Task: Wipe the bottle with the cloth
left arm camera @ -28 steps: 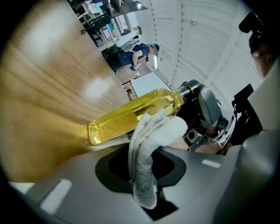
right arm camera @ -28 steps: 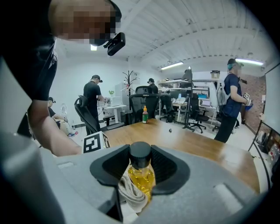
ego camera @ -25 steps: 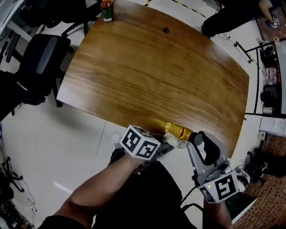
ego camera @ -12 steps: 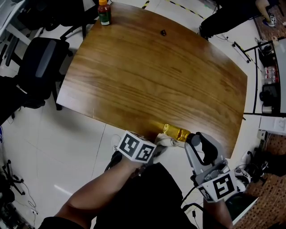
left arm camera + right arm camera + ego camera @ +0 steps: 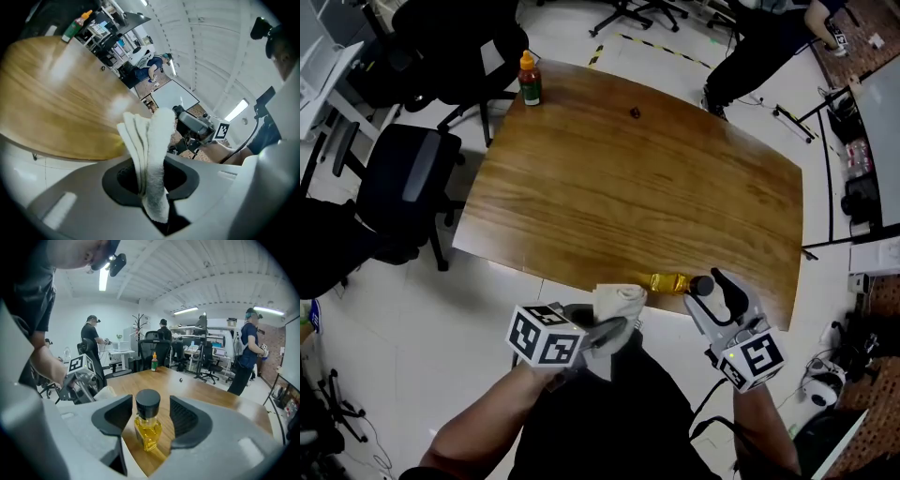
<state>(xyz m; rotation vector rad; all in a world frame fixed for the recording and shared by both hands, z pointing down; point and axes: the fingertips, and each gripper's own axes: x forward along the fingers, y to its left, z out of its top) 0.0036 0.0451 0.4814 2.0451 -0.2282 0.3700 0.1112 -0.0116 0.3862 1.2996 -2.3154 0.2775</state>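
Note:
A small bottle [image 5: 668, 282] of yellow liquid with a black cap [image 5: 701, 285] sits at the near edge of the wooden table [image 5: 628, 187]. My right gripper [image 5: 709, 287] has the bottle [image 5: 148, 427] between its jaws. The jaws are opening, with a gap showing on each side of the cap. A little left of the bottle and off the table's edge, my left gripper [image 5: 612, 330] is shut on a folded white cloth [image 5: 618, 304]. In the left gripper view the cloth [image 5: 152, 145] sticks up out of the jaws, apart from the bottle.
A sauce bottle with an orange cap [image 5: 529, 80] stands at the table's far left corner. A small dark object [image 5: 635, 112] lies near the far edge. Office chairs [image 5: 408, 178] stand to the left, and a person [image 5: 769, 37] is beyond the table.
The left gripper has drawn the cloth off the bottle, leftward and toward me. The right gripper stays at the bottle. The camera has risen, so more of the room shows.

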